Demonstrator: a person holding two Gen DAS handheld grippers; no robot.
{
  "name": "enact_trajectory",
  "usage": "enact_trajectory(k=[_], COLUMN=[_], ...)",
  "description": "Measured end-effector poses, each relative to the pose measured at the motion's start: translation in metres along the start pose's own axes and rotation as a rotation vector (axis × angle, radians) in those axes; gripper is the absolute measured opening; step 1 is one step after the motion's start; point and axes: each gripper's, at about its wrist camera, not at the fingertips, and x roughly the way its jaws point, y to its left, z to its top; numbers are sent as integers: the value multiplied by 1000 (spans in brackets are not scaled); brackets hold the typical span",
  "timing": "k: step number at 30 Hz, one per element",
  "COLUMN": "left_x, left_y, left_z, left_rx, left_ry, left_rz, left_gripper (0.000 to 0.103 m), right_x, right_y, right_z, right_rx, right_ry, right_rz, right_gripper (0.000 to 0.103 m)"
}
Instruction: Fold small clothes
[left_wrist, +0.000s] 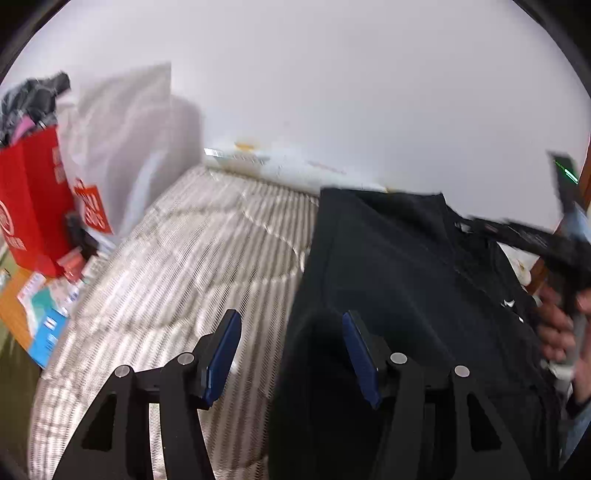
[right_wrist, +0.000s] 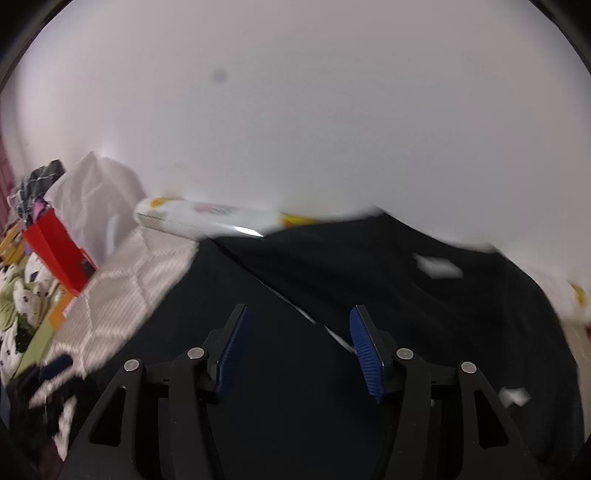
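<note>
A black garment (left_wrist: 399, 280) lies on the beige striped bedcover (left_wrist: 184, 266), with a small white logo near its right side. My left gripper (left_wrist: 291, 325) is open just above the garment's left edge; its right finger is over the black cloth and its left finger over the cover, with nothing pinched. In the right wrist view the same black garment (right_wrist: 332, 288) fills the lower frame, showing a white label (right_wrist: 437, 266) and a fold line. My right gripper (right_wrist: 298, 317) hangs open above it, holding nothing. The person's hand (left_wrist: 557, 328) holds the blurred right gripper body at the left view's far right.
A red paper bag (left_wrist: 29, 210) and a white bag (left_wrist: 122, 147) stand at the bed's left end against the wall. Printed white packs (right_wrist: 192, 218) lie along the wall behind the garment. Small boxes (left_wrist: 48, 317) and a patterned cloth (right_wrist: 22, 310) lie beside the bed's left side.
</note>
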Motion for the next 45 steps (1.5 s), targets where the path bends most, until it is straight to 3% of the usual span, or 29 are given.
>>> enact_trajectory(k=[2, 5, 8, 11, 18, 23, 27, 45], left_x=[6, 14, 18, 18, 20, 19, 20, 26], left_y=[-3, -13, -20, -19, -12, -17, -22, -22], left_z=[-3, -9, -12, -11, -9, -12, -14, -15], left_rx=[6, 65, 106, 99, 52, 77, 101, 100], left_ry=[35, 60, 78, 84, 97, 89, 87, 119], left_rz=[-2, 58, 96, 81, 38, 39, 53, 71], left_gripper=[54, 57, 58, 64, 66, 68, 68, 68], right_x=[-25, -57, -94, -136, -205, -204, -189, -178], right_y=[-25, -59, -98, -146, -232, -257, -264, -257], right_z=[-28, -65, -107, -149, -231, -293, -315, -312], right_rx=[49, 102, 171, 276, 488, 632, 673, 654], right_ry=[11, 22, 26, 14, 47, 96, 140, 132], right_rz=[-62, -146, -283, -417, -594, -601, -586, -579], right_gripper=[62, 65, 69, 73, 76, 76, 76, 86])
